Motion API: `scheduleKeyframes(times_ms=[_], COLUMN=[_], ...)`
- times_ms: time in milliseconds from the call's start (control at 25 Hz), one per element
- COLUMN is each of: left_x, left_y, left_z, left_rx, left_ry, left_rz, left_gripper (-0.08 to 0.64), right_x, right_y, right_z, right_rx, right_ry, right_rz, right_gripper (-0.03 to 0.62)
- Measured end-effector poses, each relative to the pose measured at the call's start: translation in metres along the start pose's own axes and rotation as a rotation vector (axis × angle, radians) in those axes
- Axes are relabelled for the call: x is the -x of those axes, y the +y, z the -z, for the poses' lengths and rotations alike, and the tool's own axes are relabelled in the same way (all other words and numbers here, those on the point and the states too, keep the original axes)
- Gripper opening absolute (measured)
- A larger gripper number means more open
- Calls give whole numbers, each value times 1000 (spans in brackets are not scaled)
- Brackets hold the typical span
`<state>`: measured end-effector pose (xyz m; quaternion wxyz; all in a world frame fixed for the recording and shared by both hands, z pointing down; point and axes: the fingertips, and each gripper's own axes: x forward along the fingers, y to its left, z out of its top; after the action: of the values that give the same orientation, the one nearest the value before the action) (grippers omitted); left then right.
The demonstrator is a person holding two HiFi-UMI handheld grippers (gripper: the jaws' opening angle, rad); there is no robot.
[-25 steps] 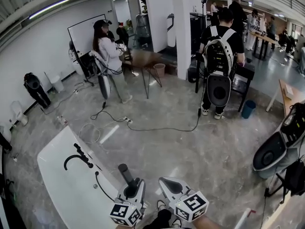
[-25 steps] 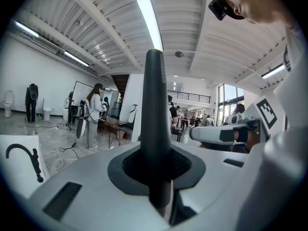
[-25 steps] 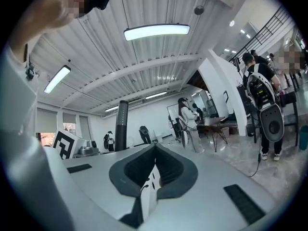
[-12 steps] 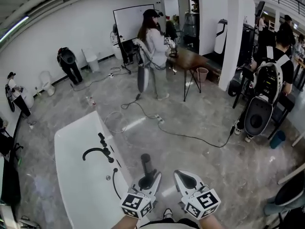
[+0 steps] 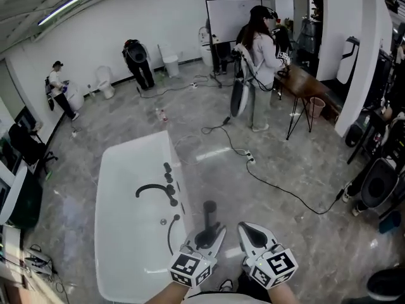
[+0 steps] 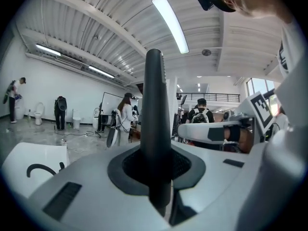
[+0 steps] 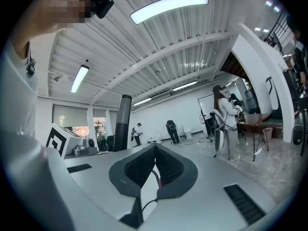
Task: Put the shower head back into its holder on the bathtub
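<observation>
The white bathtub point(image 5: 120, 170) lies lengthwise at the left of the head view. On its right rim are a black curved faucet point(image 5: 150, 190), black knobs point(image 5: 169, 176) and a thin black hose point(image 5: 170, 232). My left gripper point(image 5: 208, 235) is shut on the black shower head point(image 5: 209, 213), which stands upright just right of the tub's rim. In the left gripper view the shower head's handle point(image 6: 155, 124) rises between the pads point(image 6: 131, 166). My right gripper point(image 5: 249, 232) is beside it, shut and empty, its pads point(image 7: 166, 166) meeting. The shower head point(image 7: 122, 124) appears to its left.
A black cable point(image 5: 278, 185) runs across the grey floor right of the tub. A person in a white top point(image 5: 256, 52) stands by a whiteboard point(image 5: 231, 11) and a wooden table point(image 5: 304, 81). Another person point(image 5: 60, 88) is at the far left wall, and a pillar point(image 5: 354, 49) stands at the right.
The head view has swung round, so the bathtub sits nearer the middle and lengthwise. Both grippers travelled along with it, the left still gripping the shower head, the right still shut.
</observation>
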<state>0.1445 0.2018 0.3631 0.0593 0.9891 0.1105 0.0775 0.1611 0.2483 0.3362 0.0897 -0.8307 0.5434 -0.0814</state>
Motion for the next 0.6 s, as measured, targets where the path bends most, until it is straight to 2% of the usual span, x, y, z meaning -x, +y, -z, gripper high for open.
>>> scheduleKeyframes(times_ms=[600], left_x=[-49], left_y=[92], left_z=[-19], left_rx=[55], left_ry=[-44], left_rz=[-347], left_gripper=[71], right_x=[-108], right_y=[-52], right_z=[2], right_rx=[-6], right_ry=[125], right_rz=[-316], right_gripper=[14])
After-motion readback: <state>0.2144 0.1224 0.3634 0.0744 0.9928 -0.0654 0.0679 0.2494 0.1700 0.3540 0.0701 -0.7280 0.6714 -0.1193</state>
